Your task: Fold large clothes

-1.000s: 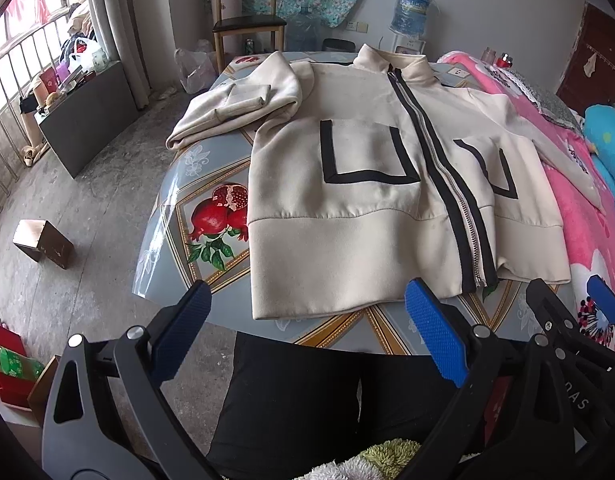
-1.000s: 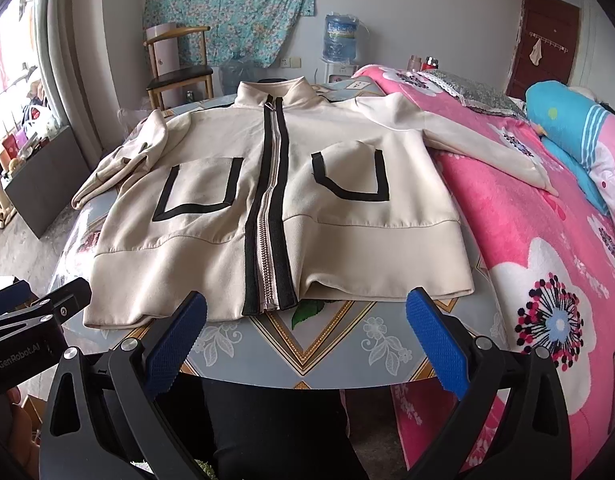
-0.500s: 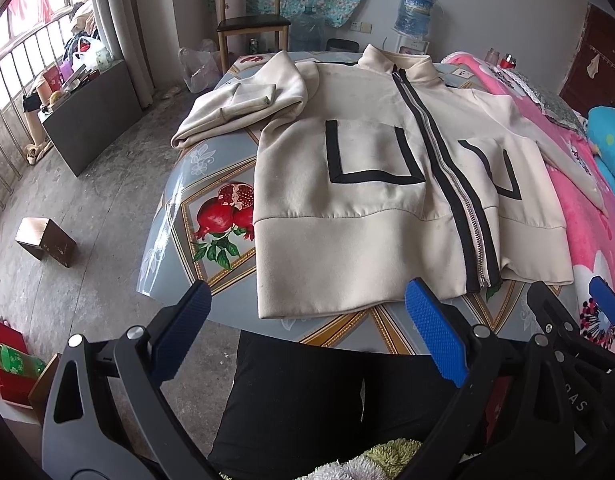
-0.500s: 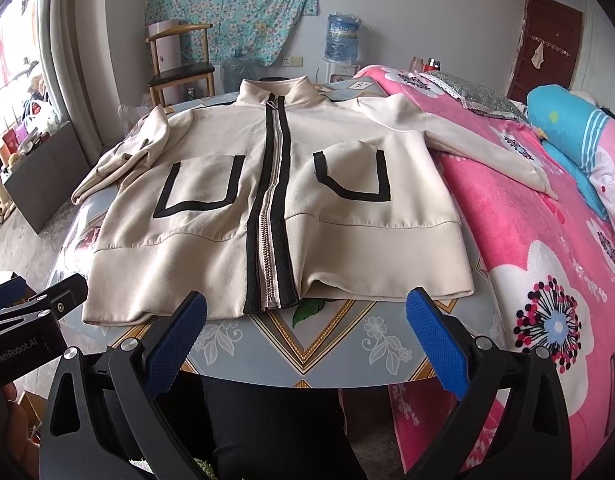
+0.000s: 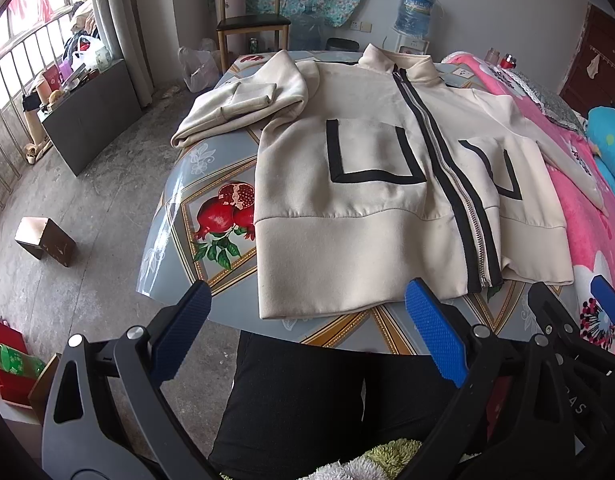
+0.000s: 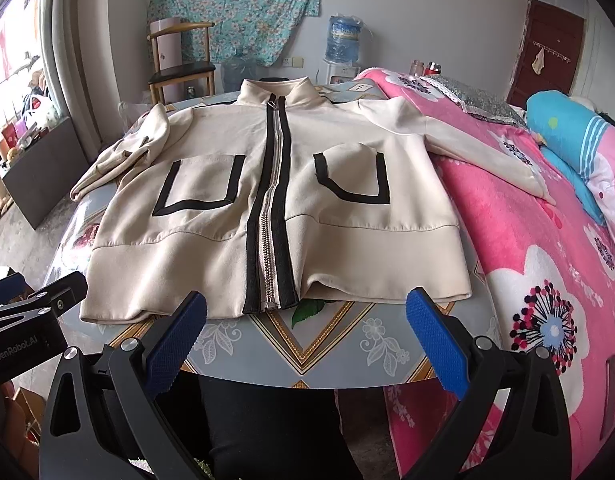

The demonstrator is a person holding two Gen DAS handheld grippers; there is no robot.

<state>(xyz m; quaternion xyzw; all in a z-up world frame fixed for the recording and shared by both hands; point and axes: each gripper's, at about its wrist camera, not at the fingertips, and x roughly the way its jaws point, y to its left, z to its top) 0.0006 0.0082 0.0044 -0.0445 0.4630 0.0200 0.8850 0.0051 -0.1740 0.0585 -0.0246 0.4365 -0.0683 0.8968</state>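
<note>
**Ana:** Two grippers in shot and neither one is on cloth. The cream jacket lies front-up and zipped on the round patterned table, collar at the far side, hem toward the cameras.

**Ben:** And the left gripper?

**Ana:** Fingers spread wide, blue pads bare, nothing between them. It hangs short of the table's near edge, and the jacket's hem sits just beyond its tips, clear of both.

**Ben:** Same on the right?

**Ana:** Right gripper is splayed too, empty, with the zipper's bottom end lined up roughly between its two fingers but farther off, not touching.

**Ben:** Sleeves?

**Ana:** One sleeve is bunched on the table's left side. The other sleeve trails off the table onto the pink flowered blanket.

**Ben:** Anything else near?

**Ana:** Black-trousered legs below the table edge.
</note>
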